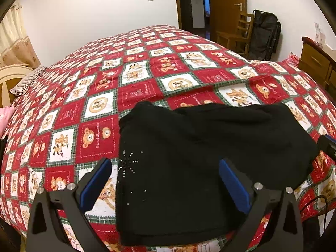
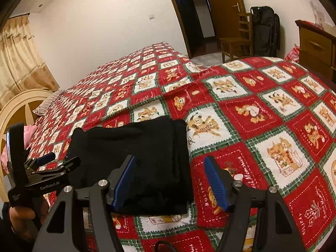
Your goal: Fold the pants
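Note:
Black pants (image 1: 199,157), folded into a compact stack, lie on the red patchwork bedspread (image 1: 136,73) near the bed's front edge; a rhinestone star marks their left side. My left gripper (image 1: 166,170) hovers open just above the pants' near left part, its blue pads holding nothing. In the right wrist view the same pants (image 2: 142,159) sit left of centre. My right gripper (image 2: 170,168) is open over their right edge, one pad over the cloth and the other over the bedspread (image 2: 262,126). The left gripper (image 2: 52,166) and a hand holding it show at far left.
A striped pillow (image 1: 27,82) and a cream headboard (image 1: 8,79) stand at the bed's left end, with pink cloth (image 2: 29,132) nearby. Beyond the bed are a wooden chair (image 1: 237,35), a black bag (image 1: 264,33), an open door and a wooden dresser (image 1: 317,61).

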The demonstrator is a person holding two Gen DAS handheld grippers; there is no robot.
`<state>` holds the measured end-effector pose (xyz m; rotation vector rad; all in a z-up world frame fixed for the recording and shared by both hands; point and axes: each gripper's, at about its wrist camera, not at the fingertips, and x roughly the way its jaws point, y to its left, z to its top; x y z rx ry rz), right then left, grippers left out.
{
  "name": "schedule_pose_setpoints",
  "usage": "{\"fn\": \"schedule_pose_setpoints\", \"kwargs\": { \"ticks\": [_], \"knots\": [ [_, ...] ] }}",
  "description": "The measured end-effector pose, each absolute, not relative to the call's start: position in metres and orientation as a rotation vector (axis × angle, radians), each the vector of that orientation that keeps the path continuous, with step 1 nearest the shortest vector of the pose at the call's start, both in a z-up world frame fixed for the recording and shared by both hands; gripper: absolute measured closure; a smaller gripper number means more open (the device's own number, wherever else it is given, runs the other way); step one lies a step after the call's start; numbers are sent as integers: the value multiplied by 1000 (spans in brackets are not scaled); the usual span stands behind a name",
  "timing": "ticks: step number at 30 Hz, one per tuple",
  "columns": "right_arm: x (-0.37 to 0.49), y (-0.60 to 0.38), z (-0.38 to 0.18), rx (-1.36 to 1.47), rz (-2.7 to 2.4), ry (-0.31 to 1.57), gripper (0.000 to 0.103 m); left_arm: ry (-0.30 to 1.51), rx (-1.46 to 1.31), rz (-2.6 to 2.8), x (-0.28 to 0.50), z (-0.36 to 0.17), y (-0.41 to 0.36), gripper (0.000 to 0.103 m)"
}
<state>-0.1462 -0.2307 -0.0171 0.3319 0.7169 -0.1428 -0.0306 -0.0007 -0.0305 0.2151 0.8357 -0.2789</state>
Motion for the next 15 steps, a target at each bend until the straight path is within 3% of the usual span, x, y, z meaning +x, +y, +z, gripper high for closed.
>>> {"fn": "schedule_pose_setpoints", "kwargs": {
  "ticks": [9,15],
  "knots": [
    [-134,-230,-32,349,-117,779,35,862,157,-272,-18,-36,18,0],
    [-118,-219,-51,322,-87,848,35,1008,-23,-268,13,-59,47,0]
  ]
}}
